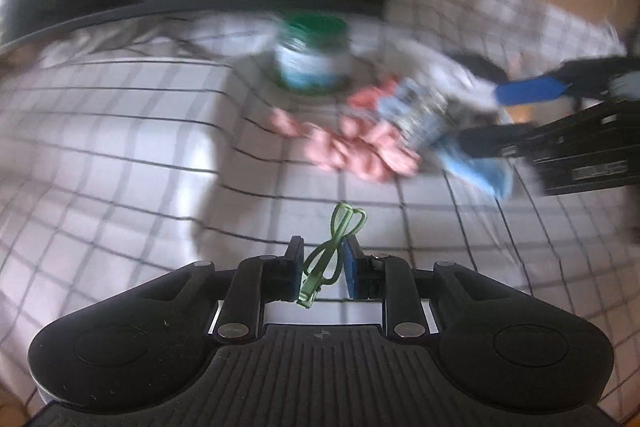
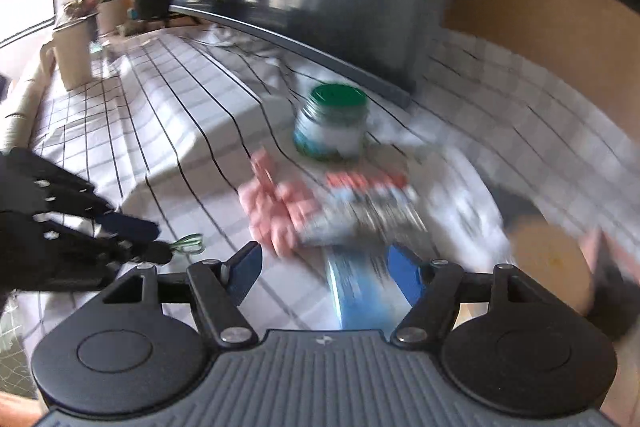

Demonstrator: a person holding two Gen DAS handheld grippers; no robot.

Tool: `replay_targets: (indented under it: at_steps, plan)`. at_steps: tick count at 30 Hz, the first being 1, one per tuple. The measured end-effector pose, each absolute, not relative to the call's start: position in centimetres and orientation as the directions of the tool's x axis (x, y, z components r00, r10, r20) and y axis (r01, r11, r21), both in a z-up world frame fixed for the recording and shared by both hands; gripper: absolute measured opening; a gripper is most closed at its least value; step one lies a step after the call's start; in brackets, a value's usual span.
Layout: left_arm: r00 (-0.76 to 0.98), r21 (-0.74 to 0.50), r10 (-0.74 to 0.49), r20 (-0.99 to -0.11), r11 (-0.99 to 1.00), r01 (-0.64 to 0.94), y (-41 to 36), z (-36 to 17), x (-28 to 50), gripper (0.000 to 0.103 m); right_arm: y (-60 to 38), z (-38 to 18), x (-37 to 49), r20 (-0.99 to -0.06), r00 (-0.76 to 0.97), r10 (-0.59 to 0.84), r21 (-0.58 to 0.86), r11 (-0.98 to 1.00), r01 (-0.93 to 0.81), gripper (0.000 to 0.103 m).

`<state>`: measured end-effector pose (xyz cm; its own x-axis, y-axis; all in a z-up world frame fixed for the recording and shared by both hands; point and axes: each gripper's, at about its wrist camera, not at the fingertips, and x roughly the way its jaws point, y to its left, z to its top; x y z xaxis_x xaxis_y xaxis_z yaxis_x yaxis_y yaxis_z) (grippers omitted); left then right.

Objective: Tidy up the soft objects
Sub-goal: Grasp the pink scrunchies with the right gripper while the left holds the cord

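Step in hand: pickup. The left gripper has its jaws nearly closed on a green clip, near of the jar. The right gripper stands wide, apparently unclamped, around a blue packet in front of the jar. Next: close, lift clear.

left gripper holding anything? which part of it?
Yes: the left gripper pinches a green clip around its lower body, near the flat tail; the wire loops stick out past the fingertips.

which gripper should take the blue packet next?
Right. The right hand-held gripper is open with the blue packet already between its fingers; the left hand-held gripper is occupied, shut on a green clip.
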<state>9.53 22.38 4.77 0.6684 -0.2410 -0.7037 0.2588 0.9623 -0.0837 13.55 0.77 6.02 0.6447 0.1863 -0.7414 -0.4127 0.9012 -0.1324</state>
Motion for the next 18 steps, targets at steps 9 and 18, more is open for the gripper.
replay_targets:
  at_steps: [9,18]
  plan:
    - [0.735,-0.141,-0.212,-0.645,0.977,0.158,27.6,7.2,9.6,0.024,5.4,0.7,21.0,-0.835,0.524,0.166,-0.075,0.91,-0.408,0.071]
    - [0.736,-0.165,-0.196,-0.647,0.979,0.116,29.8,7.0,12.0,0.024,5.4,2.3,21.1,-0.848,0.489,0.204,-0.006,0.92,-0.393,0.016]
